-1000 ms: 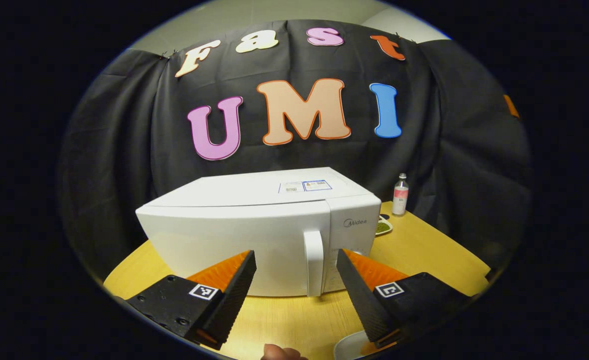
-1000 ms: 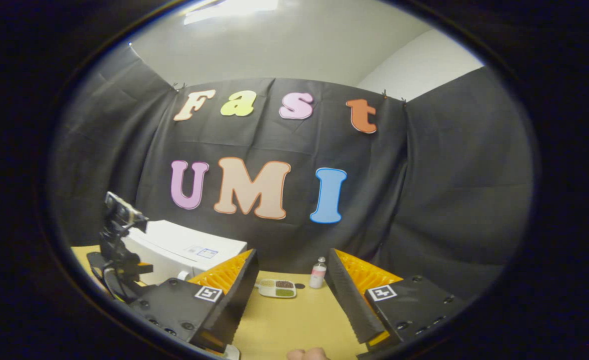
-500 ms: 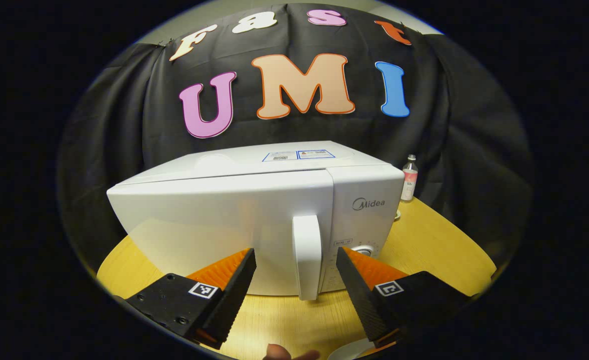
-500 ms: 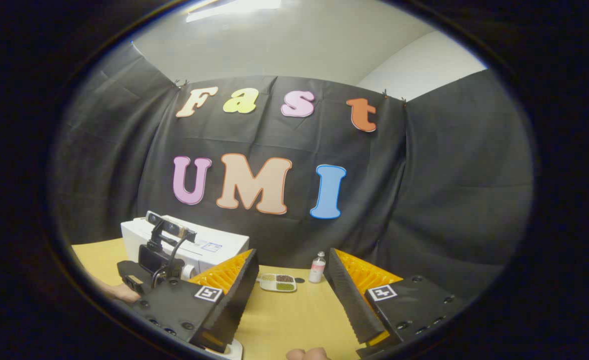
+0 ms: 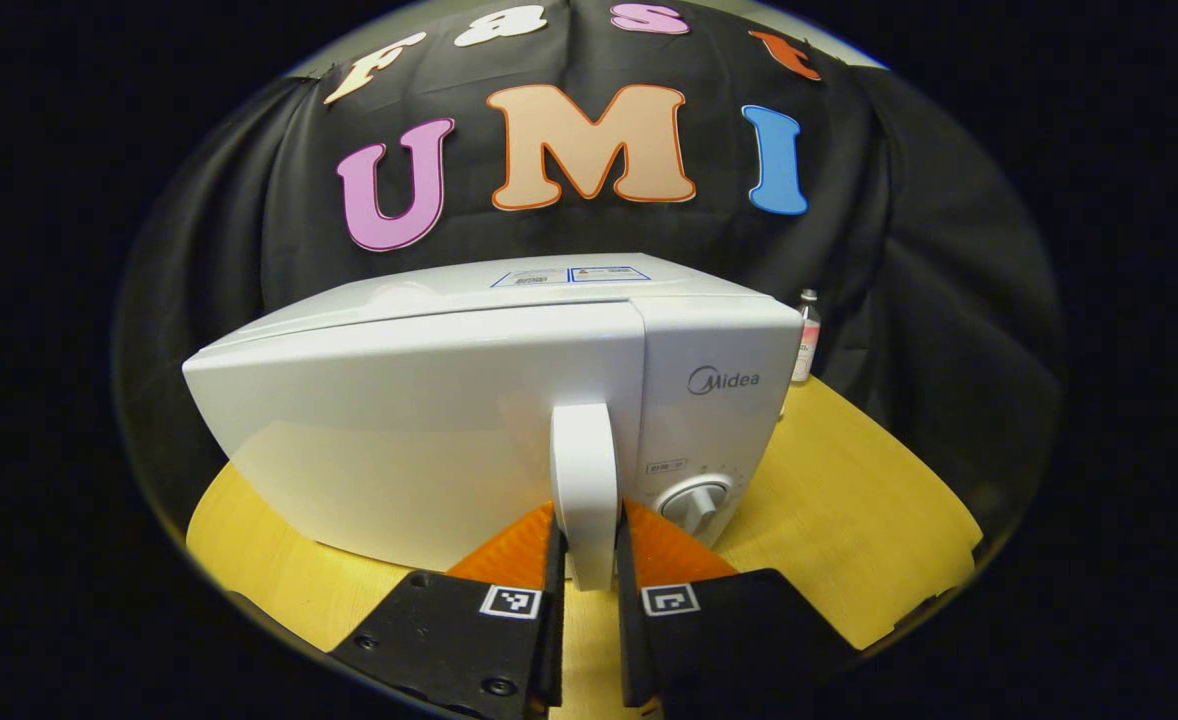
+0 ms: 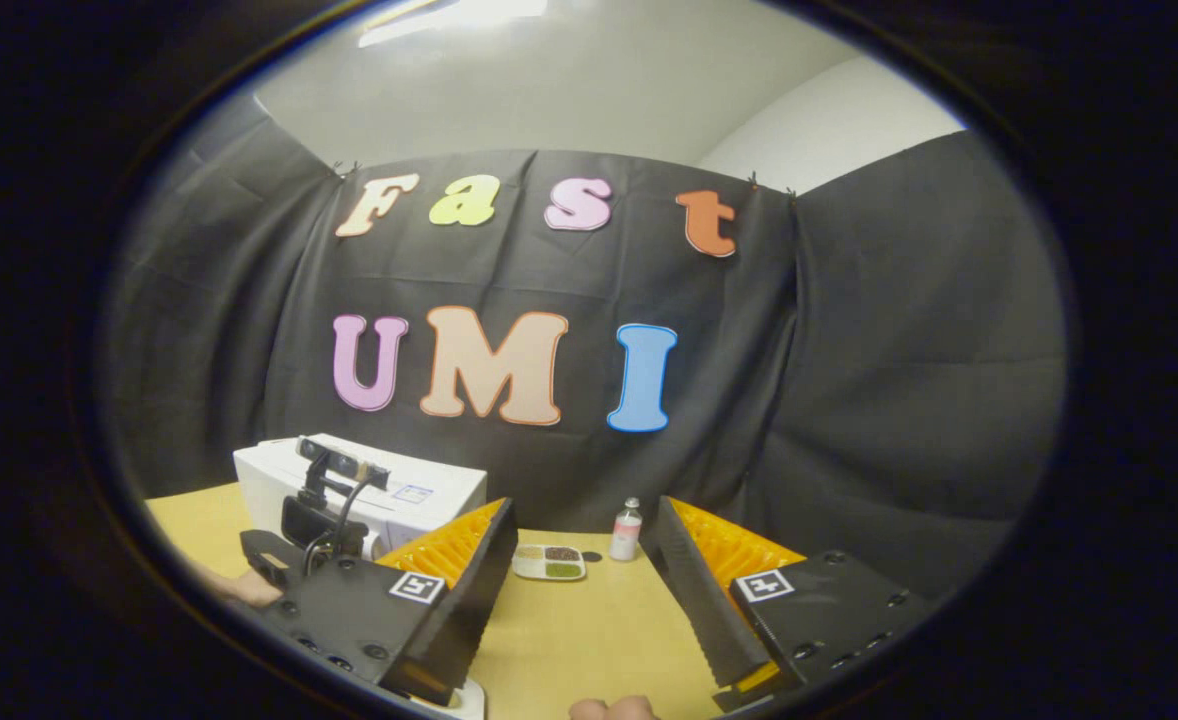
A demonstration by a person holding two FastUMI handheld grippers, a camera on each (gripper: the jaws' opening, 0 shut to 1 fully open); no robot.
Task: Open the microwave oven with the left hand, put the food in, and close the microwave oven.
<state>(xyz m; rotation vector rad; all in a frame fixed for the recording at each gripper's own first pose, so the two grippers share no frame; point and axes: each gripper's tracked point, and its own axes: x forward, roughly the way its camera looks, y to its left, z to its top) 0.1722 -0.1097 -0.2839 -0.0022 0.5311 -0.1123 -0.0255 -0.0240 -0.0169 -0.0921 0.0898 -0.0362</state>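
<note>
In the left gripper view, the left gripper (image 5: 586, 560) was clenched on the door handle (image 5: 584, 490) of the white microwave oven (image 5: 469, 410), one finger pressed against each side of the handle's lower end. The oven stood on the yellow table (image 5: 849, 500) with its door closed, a round dial (image 5: 694, 500) just right of the handle. A small bottle (image 5: 805, 345) stood at the far right, partly behind the oven's corner. In the right gripper view, the right gripper (image 6: 579, 590) hung over the table (image 6: 589, 620) with its fingers spread wide and nothing between them. Beyond them, far on the table, lay the food tray (image 6: 548, 562), with the bottle (image 6: 626, 530) just to its right. At the left stood the microwave oven (image 6: 349, 490), the left gripper (image 6: 314, 520) in front of it and a hand (image 6: 239, 588) below.
</note>
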